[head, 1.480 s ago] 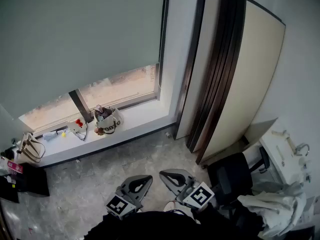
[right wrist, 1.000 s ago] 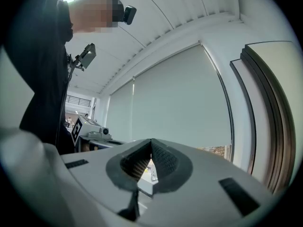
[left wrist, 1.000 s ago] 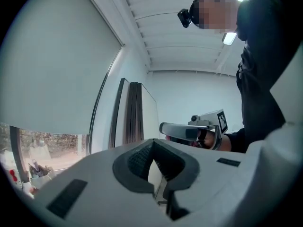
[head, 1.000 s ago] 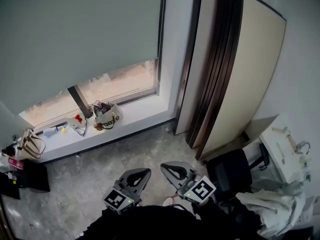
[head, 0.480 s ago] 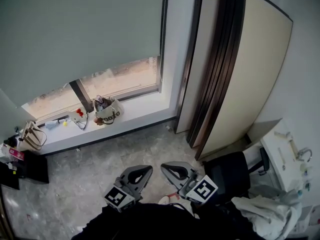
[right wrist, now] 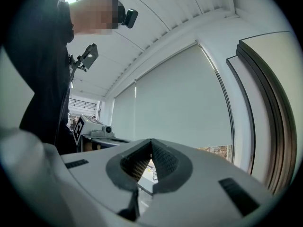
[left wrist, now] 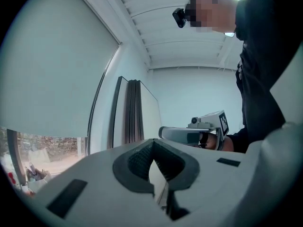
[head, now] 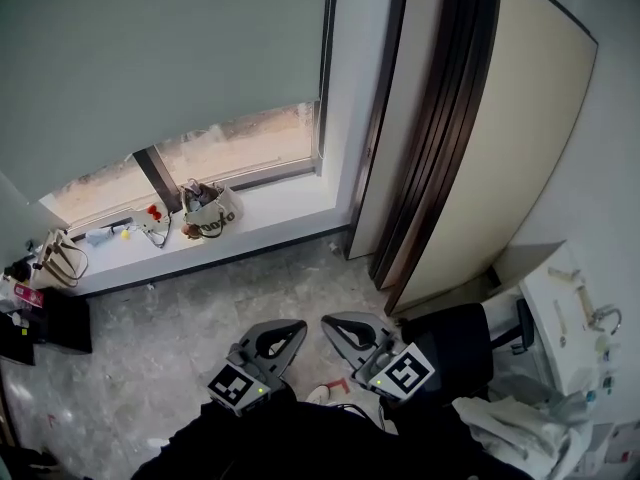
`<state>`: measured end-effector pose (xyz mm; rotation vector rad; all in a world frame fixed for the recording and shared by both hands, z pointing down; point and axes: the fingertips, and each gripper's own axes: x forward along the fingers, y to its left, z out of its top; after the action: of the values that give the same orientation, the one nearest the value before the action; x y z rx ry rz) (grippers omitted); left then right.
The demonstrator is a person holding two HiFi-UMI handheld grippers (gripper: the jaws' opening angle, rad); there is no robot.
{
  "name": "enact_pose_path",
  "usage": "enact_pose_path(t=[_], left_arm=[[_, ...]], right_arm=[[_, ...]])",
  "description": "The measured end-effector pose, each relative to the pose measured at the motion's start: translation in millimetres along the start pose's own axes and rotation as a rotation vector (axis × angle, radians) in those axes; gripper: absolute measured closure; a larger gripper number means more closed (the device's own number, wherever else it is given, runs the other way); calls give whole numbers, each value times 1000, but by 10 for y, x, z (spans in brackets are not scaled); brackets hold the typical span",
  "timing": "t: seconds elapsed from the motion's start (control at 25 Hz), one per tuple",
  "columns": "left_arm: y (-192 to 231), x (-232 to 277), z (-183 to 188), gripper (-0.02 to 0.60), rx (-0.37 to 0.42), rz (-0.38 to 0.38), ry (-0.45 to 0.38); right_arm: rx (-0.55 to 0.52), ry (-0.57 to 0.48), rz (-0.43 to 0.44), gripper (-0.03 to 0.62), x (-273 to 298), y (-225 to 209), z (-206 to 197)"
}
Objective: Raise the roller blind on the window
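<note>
A grey roller blind covers most of the window; a strip of glass shows below its lower edge. In the head view my left gripper and right gripper are held low and close to my body, well back from the window. Both are shut with nothing between the jaws. The left gripper view shows the blind at the left and the right gripper beyond the shut jaws. In the right gripper view the blind fills the middle. I see no pull cord.
On the white sill stand a small bag and little objects; a tote bag sits at the left end. Tall folded panels lean at the right. A dark chair and a white desk are at the lower right.
The head view has drifted slightly, so the window and sill sit a little differently in frame. Both grippers stay low, shut and close together.
</note>
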<state>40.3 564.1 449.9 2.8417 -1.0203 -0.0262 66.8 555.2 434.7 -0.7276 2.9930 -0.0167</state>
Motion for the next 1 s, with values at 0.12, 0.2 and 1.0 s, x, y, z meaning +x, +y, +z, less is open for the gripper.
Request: enact_pose_path(t=[0.12, 0.2, 1.0], left_arm=[[204, 86, -23, 589, -6, -7, -6], [402, 149, -22, 589, -11, -8, -12], [2957, 705, 400, 589, -6, -83, -30]], right_arm=[[2, 10, -6, 588, 148, -147, -56], [8, 20, -9, 588, 299, -273, -90], [-28, 66, -95, 588, 2488, -1762, -101]])
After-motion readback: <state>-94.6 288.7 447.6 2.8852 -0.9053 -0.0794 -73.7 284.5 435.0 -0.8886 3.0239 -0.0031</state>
